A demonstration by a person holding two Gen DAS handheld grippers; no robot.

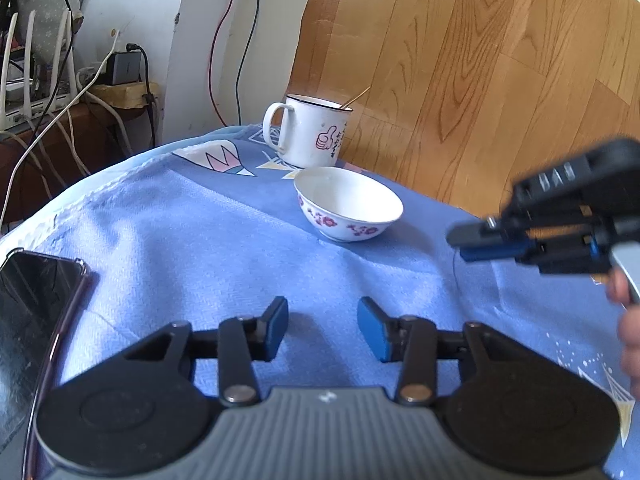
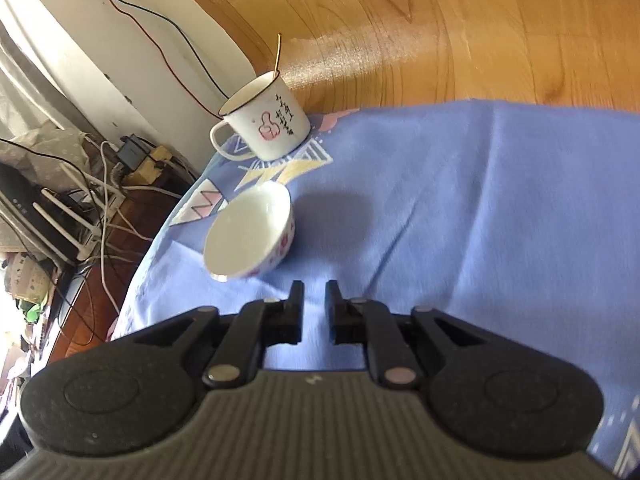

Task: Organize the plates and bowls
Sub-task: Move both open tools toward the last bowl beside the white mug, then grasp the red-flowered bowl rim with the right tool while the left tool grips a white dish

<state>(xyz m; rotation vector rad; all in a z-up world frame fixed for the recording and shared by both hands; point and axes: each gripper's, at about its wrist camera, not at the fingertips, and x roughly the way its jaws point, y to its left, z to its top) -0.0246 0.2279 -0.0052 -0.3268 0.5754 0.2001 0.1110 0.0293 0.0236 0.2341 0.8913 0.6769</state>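
While I hold my left gripper (image 1: pixel 323 328) open over the blue cloth (image 1: pixel 200 232), a glossy black phone (image 1: pixel 32 312) lies leftmost; the round white porcelain bowl (image 1: pixel 348 204), purple flowers outside, sits empty before the enamel mug (image 1: pixel 308 132); my right gripper (image 2: pixel 314 312) is slightly parted, holding nothing.

One white bowl (image 1: pixel 349 204) with a purple-red floral band around its outer wall stands upright and empty on the blue cloth-covered surface (image 1: pixel 200 240). A thin line at the rim appears to be gilt, though blur prevents confirmation. The bowl sits just beside a white mug (image 1: pixel 310 132), apart from it.
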